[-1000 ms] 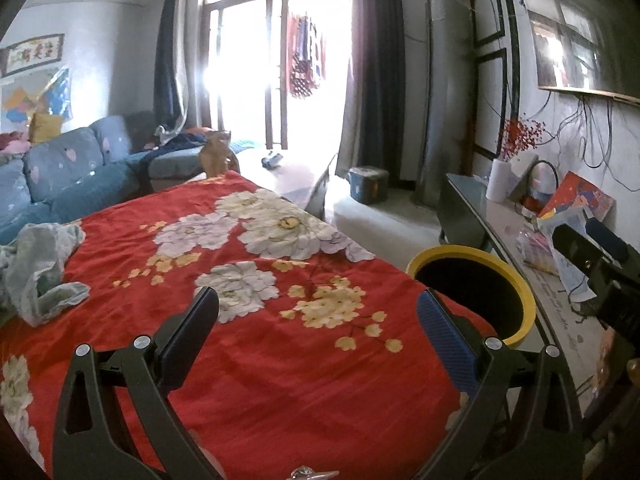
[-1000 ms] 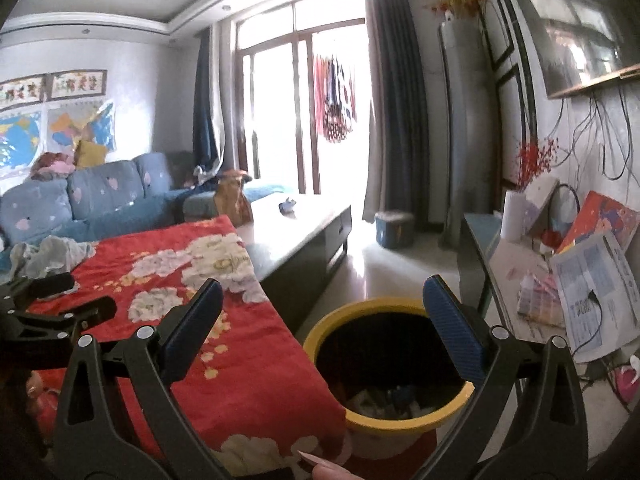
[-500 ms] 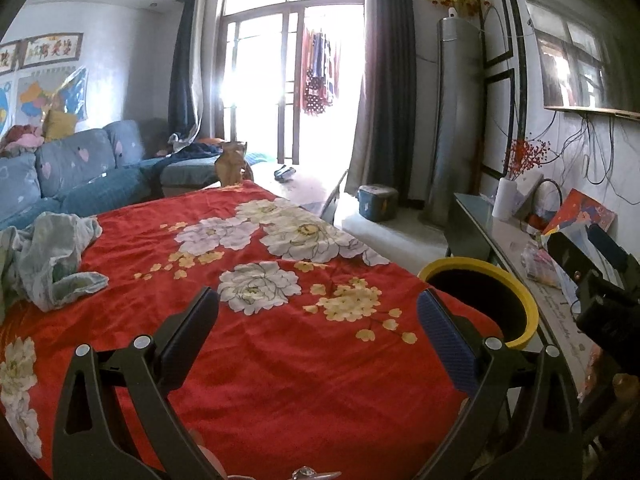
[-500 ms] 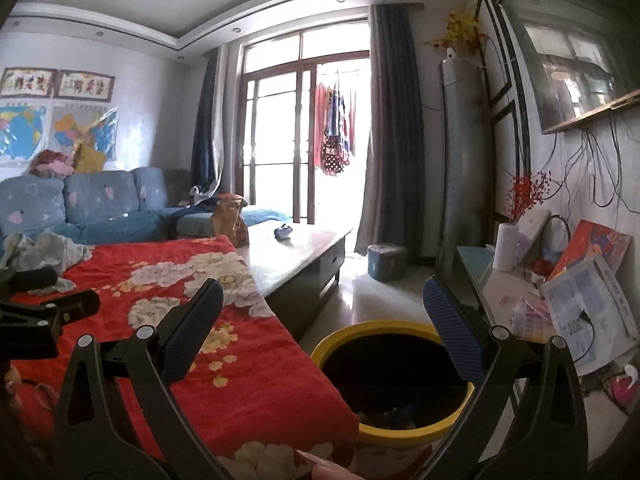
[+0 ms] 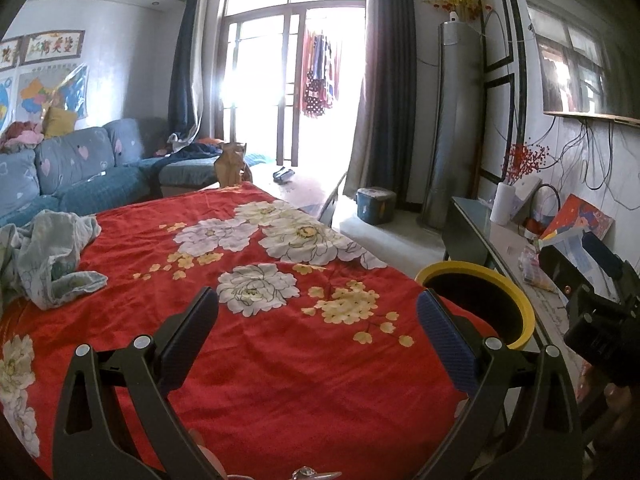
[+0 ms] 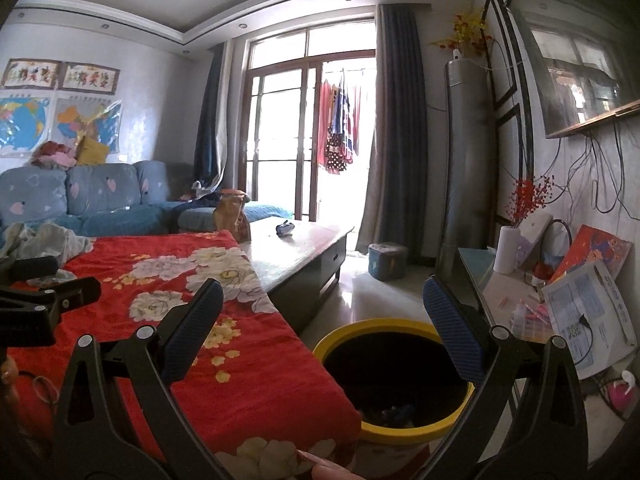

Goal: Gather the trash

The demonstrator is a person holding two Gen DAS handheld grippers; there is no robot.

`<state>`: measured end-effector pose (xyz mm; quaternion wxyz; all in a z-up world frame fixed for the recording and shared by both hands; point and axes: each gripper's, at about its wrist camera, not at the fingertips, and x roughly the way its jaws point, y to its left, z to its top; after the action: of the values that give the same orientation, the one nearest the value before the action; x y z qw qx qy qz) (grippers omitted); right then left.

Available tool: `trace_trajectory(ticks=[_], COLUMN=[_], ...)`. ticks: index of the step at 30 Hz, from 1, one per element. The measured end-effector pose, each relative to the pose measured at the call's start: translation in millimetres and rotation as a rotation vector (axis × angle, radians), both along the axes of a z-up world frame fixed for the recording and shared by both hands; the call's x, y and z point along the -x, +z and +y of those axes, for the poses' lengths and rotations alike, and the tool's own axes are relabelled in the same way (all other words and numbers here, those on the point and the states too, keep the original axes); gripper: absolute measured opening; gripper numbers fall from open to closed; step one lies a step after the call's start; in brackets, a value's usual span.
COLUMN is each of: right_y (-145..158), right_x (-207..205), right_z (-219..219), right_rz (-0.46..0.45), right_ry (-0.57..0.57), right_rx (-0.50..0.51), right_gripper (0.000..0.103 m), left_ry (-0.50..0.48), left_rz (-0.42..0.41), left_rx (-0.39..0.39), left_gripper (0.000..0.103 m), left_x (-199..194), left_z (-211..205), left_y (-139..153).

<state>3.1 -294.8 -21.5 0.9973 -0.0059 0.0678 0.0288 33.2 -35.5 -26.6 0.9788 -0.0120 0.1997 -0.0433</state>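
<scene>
A yellow-rimmed black trash bin (image 6: 394, 380) stands on the floor at the right end of the red flowered table cover (image 6: 224, 352); dark scraps lie at its bottom. It also shows in the left wrist view (image 5: 480, 304). My right gripper (image 6: 320, 316) is open and empty, held above the bin's near left side. My left gripper (image 5: 318, 320) is open and empty above the red cover (image 5: 280, 340). No loose trash shows on the cover.
A crumpled pale cloth (image 5: 48, 256) lies at the cover's left. A blue sofa (image 5: 72, 176) stands behind. A brown paper bag (image 6: 231, 216) and a small dark object (image 6: 285, 229) sit on the coffee table (image 6: 296, 256). A cluttered side shelf (image 6: 560, 304) runs along the right wall.
Both grippers have risen and tilted up, so more ceiling shows. The bin has dropped lower in the right wrist view. Both stay open and empty.
</scene>
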Motion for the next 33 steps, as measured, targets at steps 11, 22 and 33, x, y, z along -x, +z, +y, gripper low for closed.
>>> trace_trajectory(ticks=[11,22,33], right_y=[1.1,0.9,0.7], right_x=[-0.3,-0.1,0.0], right_z=[-0.2,-0.9,-2.9], right_rz=[0.008,0.008,0.009], right_ry=[0.003,0.003,0.000], right_rx=[0.004,0.003,-0.001], right_gripper=[0.092,0.092,0.092], left_ry=[0.003,0.002,0.003], left_rz=[0.002,0.003,0.001], left_rx=[-0.004,-0.002,-0.001], left_gripper=[0.097,0.097,0.097], left_x=[-0.2,-0.3,0.0], left_z=[-0.7,-1.3,-1.0], left_y=[1.3,1.6,1.5])
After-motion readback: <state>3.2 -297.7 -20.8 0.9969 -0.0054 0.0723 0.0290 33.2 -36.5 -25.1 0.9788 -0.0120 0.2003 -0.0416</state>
